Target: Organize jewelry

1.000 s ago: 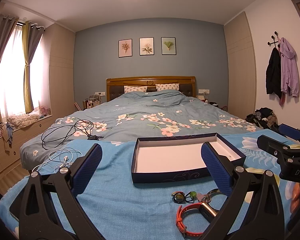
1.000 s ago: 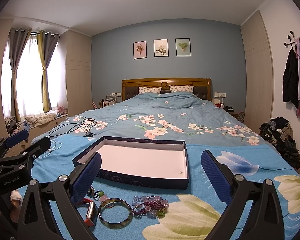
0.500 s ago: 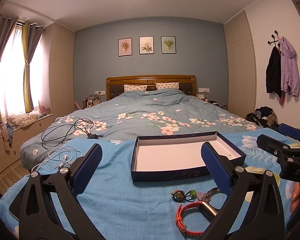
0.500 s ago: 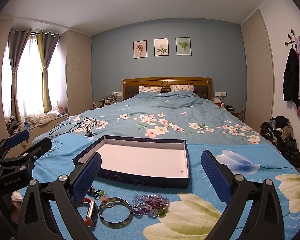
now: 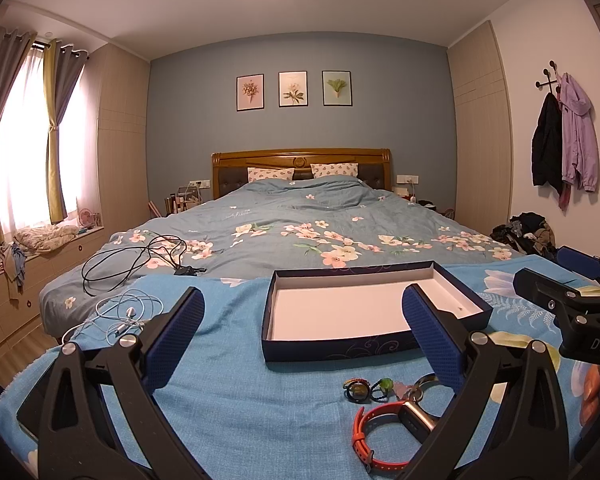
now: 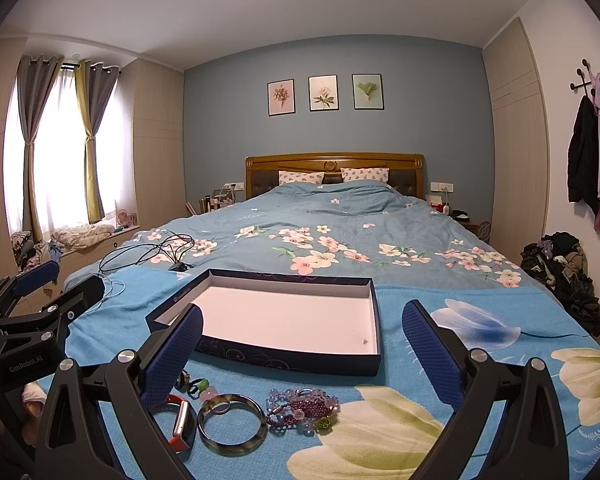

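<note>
A shallow dark-blue box (image 5: 340, 347) with a white inside lies open on the blue bedspread; in the right wrist view the box (image 6: 292, 357) holds only a tiny speck. In front of it lie an orange-strapped watch (image 5: 374, 432), small rings (image 5: 358, 388), a dark bangle (image 6: 232, 424) and a purple beaded bracelet (image 6: 304, 404). My left gripper (image 5: 300, 296) is open above the spread, left of the jewelry. My right gripper (image 6: 302, 312) is open, and the bangle and beads lie below its fingers. Neither gripper holds anything.
A black cable (image 5: 140, 256) and white earphones (image 5: 128, 312) lie on the bed's left side. Clothes are heaped on the floor at the right (image 6: 560, 264). Coats (image 6: 592, 152) hang on the right wall. The flowered duvet (image 6: 340, 240) stretches beyond the box.
Both views have drifted very slightly, so the box sits a touch higher in frame. Both grippers stay open and no object has moved.
</note>
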`<state>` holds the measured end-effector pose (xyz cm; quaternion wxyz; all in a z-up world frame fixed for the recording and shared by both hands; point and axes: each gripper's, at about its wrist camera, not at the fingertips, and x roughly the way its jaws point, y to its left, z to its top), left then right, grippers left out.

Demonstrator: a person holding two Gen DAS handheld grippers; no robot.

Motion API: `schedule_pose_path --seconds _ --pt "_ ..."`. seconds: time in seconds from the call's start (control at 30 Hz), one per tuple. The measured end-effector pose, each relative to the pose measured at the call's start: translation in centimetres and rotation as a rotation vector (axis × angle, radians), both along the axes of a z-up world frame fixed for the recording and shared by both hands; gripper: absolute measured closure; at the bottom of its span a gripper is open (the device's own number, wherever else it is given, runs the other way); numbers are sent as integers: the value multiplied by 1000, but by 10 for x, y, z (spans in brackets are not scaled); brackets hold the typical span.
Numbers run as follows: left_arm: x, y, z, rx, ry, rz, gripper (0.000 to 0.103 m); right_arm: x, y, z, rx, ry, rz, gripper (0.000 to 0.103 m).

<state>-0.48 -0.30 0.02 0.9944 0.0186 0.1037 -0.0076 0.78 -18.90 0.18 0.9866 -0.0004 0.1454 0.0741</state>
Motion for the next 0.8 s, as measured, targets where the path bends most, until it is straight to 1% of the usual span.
schedule_pose_path --seconds 0.2,0.3,0.37,0.4,0.5,0.57,0.63,0.67,0.7,0.73,0.77,0.8 --pt "3 2 -3 3 17 -11 6 3 2 -2 -15 24 8 7" --pt "6 1 -4 9 40 -33 6 5 1 -3 -28 57 25 7" --pt "9 1 -8 25 65 -58 6 8 -1 -6 -30 107 55 7" --pt "11 1 -9 28 83 -75 6 10 -2 -8 -38 130 60 7" --pt "20 1 -19 46 179 -142 6 19 -3 -20 -91 234 71 7" --pt "26 -1 -30 73 250 -165 6 22 -5 -28 -103 274 80 7" --pt "31 -1 -38 74 307 -195 6 24 -6 -35 -107 315 87 13" --pt "33 0 -41 71 334 -211 7 26 -7 -38 -106 334 95 15" --pt "36 0 -45 71 362 -231 10 28 -8 -40 -104 349 101 20" --pt "37 -1 -48 71 379 -242 13 29 -8 -43 -98 370 107 28" --pt "38 -2 -51 72 399 -256 17 31 -8 -45 -87 391 125 31" --pt "41 -3 -55 74 422 -272 18 32 -7 -47 -77 409 145 37"
